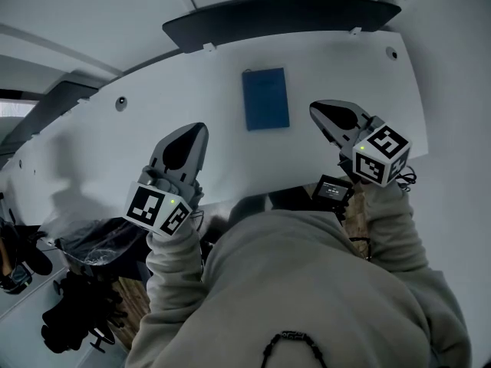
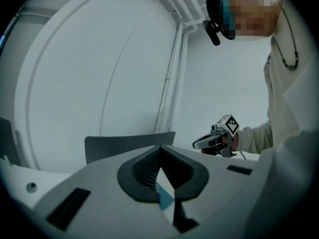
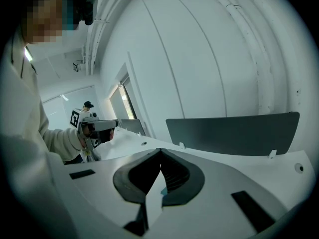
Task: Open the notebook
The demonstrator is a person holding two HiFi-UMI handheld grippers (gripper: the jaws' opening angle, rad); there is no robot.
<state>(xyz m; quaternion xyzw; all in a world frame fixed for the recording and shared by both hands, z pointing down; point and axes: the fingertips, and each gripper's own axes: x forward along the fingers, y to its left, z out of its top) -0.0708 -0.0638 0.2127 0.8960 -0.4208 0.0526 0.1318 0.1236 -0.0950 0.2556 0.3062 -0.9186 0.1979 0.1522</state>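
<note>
I hold my left gripper [image 1: 202,129] and right gripper [image 1: 314,108] pressed together, empty, flanking the closed blue rectangular notebook [image 1: 265,99] on the white tabletop [image 1: 184,90].

This looks like an office. A white desk [image 1: 192,113] has a dark privacy screen [image 1: 284,18] along its far edge at 12 o'clock and round cable holes [image 1: 121,103] in its top. At 10 o'clock a second desk adjoins it, with its own screen [image 1: 57,102]. A lined waste bin [image 1: 100,244] stands at 8 o'clock. The walls are plain white.
</note>
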